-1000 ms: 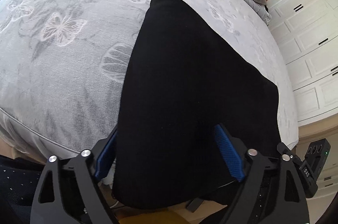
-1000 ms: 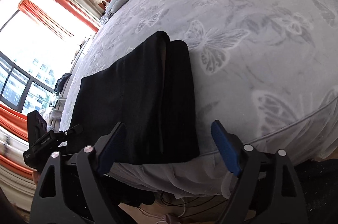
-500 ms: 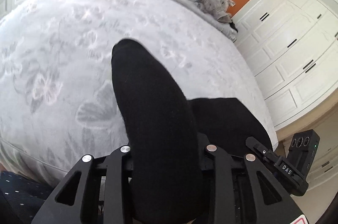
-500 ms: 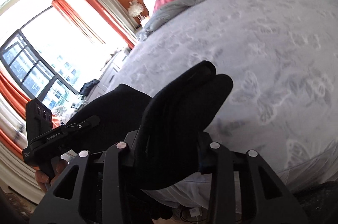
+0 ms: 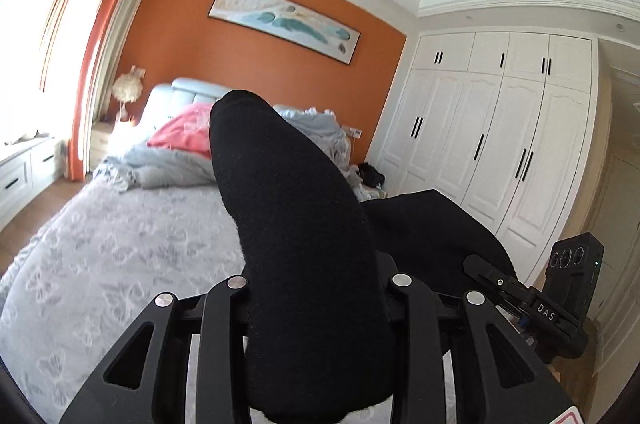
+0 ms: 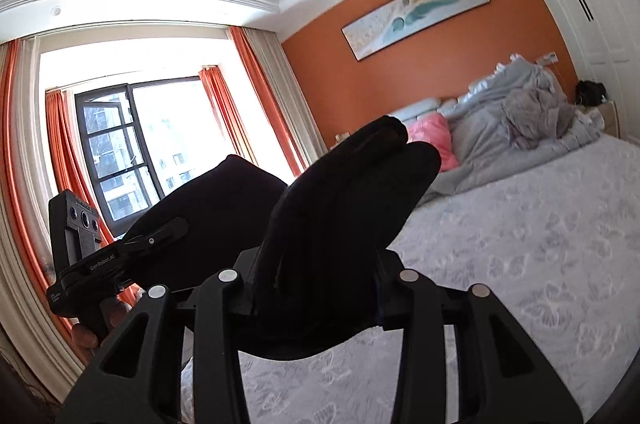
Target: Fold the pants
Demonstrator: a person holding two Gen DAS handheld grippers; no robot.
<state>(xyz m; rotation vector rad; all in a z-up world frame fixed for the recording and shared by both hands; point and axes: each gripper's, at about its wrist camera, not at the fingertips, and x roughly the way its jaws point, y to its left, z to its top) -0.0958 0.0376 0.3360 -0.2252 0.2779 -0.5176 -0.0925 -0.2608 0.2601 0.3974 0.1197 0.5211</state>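
The black pants are folded and held up above the grey butterfly-print bed. My left gripper is shut on one near corner of the pants; cloth bulges forward between its fingers and hides the pads. My right gripper is shut on the other near corner of the pants. The cloth spans between the two grippers. The right gripper shows at the right in the left wrist view, and the left gripper at the left in the right wrist view.
A rumpled grey duvet and a pink pillow lie at the head of the bed by the orange wall. White wardrobes stand to the right. A window with orange curtains is to the left.
Both grippers closed on the pants' near edge and lifted it off the bed. Both cameras tilted up from the bed surface to the room.
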